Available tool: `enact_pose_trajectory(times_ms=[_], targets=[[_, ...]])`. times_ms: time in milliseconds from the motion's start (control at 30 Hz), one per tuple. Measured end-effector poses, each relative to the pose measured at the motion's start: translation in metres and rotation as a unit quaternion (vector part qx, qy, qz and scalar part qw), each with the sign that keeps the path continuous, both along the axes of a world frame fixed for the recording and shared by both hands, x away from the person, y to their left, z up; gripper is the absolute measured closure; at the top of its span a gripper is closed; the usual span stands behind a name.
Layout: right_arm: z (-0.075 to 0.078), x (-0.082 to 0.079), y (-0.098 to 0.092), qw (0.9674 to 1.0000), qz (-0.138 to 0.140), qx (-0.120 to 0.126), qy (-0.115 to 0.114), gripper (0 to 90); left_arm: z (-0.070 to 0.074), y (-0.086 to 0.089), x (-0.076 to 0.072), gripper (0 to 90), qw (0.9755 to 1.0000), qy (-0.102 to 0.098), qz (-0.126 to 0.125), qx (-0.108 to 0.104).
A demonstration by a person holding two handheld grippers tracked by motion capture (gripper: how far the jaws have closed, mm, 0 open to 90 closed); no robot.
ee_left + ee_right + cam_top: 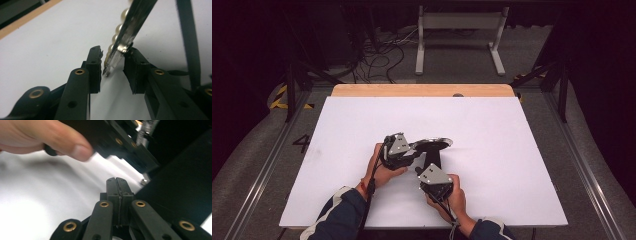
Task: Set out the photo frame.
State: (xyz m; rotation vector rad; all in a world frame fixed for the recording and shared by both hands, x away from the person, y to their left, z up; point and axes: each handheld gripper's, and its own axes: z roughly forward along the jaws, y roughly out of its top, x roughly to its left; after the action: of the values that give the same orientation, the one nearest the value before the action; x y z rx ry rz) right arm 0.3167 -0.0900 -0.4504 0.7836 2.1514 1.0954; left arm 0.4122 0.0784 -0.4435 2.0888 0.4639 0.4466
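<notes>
On the table [492, 165], near its middle and toward the person's side, a round mirror [431, 145] on a stand [433, 159] stands tilted. The left gripper [411, 156] sits just left of the stand, at the mirror's rim; in the left gripper view that rim [125, 37] runs between the parted jaws. The right gripper [432, 172] lies before the stand, nearer the person. Behind the table, cables [379, 55] lie on the floor, with a frame [459, 30] to their right
</notes>
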Motion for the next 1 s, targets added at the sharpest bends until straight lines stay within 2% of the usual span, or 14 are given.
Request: enact_pose_trajectory(times_ms=[67,167,300,400,467,500,567,800,1000], targets=[[0.000,0.001,-0.001,1.0000,0.002,0.004,0.005,90.0,0.001,0.000,-0.001,69.2,1.0000,-0.006,0.000,0.005],[0.002,0.001,0.000,1.0000,0.001,-0.005,0.008,90.0,0.000,-0.001,-0.002,69.1,1.0000,-0.005,0.004,0.002],[0.000,0.001,0.003,0.9996,0.003,-0.008,0.026,90.0,0.001,-0.002,-0.004,70.2,0.9999,-0.012,0.004,0.009],[-0.001,-0.001,0.005,0.9997,0.013,-0.001,0.020,89.5,0.000,-0.003,-0.005,71.2,0.9999,-0.014,0.006,0.008],[0.000,-0.002,0.008,0.9998,0.015,-0.003,0.008,89.8,0.000,-0.004,-0.006,71.5,0.9998,-0.015,0.009,0.006],[-0.001,-0.001,0.008,0.9998,0.015,-0.006,0.010,89.8,-0.001,-0.004,-0.006,71.5,0.9998,-0.015,0.008,0.006],[-0.002,-0.001,0.008,0.9998,0.015,-0.006,0.013,90.0,-0.001,-0.003,-0.006,72.2,0.9999,-0.013,0.007,0.006],[-0.008,0.008,-0.004,0.9987,0.003,-0.002,0.050,90.0,0.000,-0.002,-0.008,73.9,0.9999,-0.011,0.006,0.007],[-0.007,0.009,-0.008,0.9986,0.003,-0.006,0.053,90.0,0.000,0.000,-0.009,75.7,1.0000,-0.007,0.003,0.006]])
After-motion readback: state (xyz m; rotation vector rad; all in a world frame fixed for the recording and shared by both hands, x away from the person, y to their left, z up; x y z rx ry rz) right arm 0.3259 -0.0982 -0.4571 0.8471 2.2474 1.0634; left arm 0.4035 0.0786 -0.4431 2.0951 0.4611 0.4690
